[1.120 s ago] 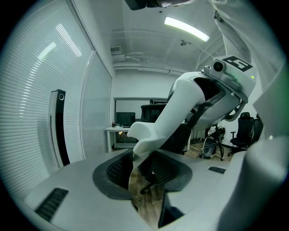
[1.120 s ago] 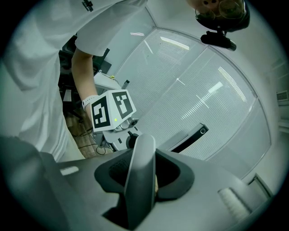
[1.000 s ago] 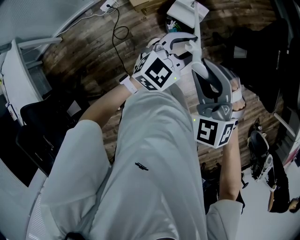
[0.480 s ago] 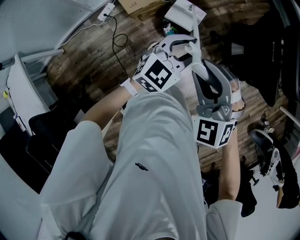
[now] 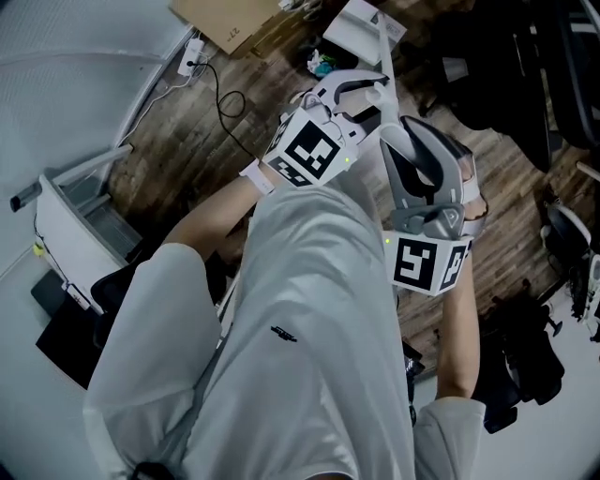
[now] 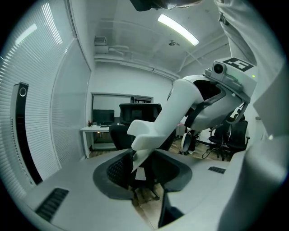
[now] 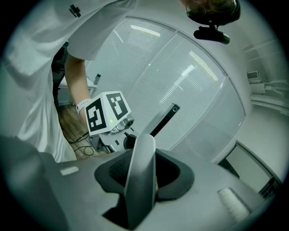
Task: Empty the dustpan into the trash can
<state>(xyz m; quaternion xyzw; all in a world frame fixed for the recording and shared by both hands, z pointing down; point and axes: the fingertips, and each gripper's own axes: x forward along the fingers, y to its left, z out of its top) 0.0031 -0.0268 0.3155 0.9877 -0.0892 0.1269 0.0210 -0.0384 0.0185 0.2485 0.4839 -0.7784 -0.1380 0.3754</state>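
Head view: left gripper (image 5: 367, 86) and right gripper (image 5: 401, 141) clench seemingly the dustpan handle (image 5: 382, 47); cable (image 5: 230, 98), cardboard (image 5: 225, 21) beyond.

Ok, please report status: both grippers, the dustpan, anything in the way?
Left gripper and right gripper both shut on dustpan handle. Dustpan at handle's far end. Trash can not seen; cardboard box on floor nearby.

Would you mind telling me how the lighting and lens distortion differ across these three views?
Head view: dim and bluish, the wooden floor dark, edges mildly bent. Left gripper view: strong fisheye with black corners, ceiling light glaring, dustpan handle looming close. Right gripper view: same fisheye, slatted wall bowed, evenly lit.
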